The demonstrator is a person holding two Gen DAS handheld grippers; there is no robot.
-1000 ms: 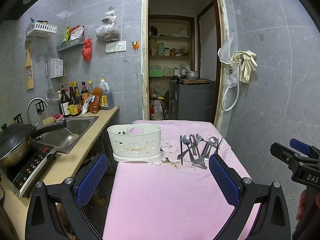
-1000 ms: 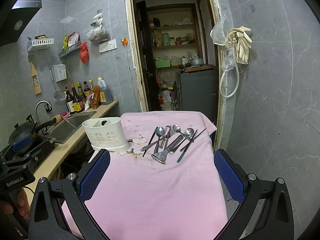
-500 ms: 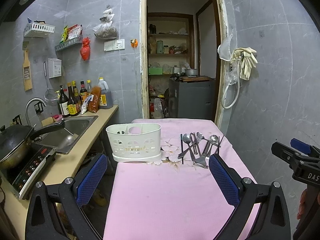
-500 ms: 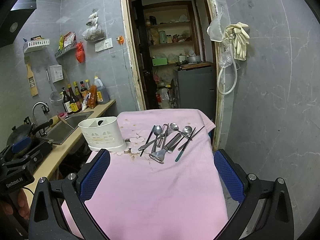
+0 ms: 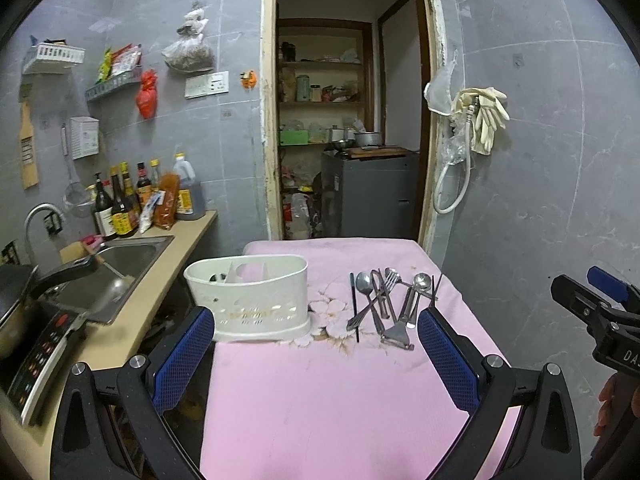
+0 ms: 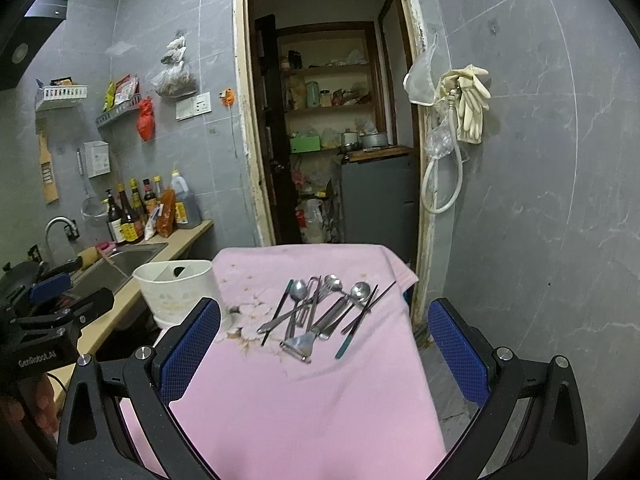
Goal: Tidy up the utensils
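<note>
Nearest, the left tongs (image 5: 314, 354) and right tongs (image 6: 324, 350) both hang released and empty-handed above the pink-covered desk (image 5: 320, 400). Farther along the desk lies the utensil pile (image 5: 386, 306) of spoons, fork, chopsticks and a peeler, just right of the white caddy (image 5: 252, 298). Beyond the caddy stands an open doorway (image 5: 344, 128).

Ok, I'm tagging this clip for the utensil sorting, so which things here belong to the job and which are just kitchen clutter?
Part of the job:
- pile of utensils on the pink cloth
- white caddy beside it
- left gripper and right gripper, both open, holding nothing

Just lying about:
- sauce bottles
- sink
- pan on the cooker
- rubber gloves on the wall
</note>
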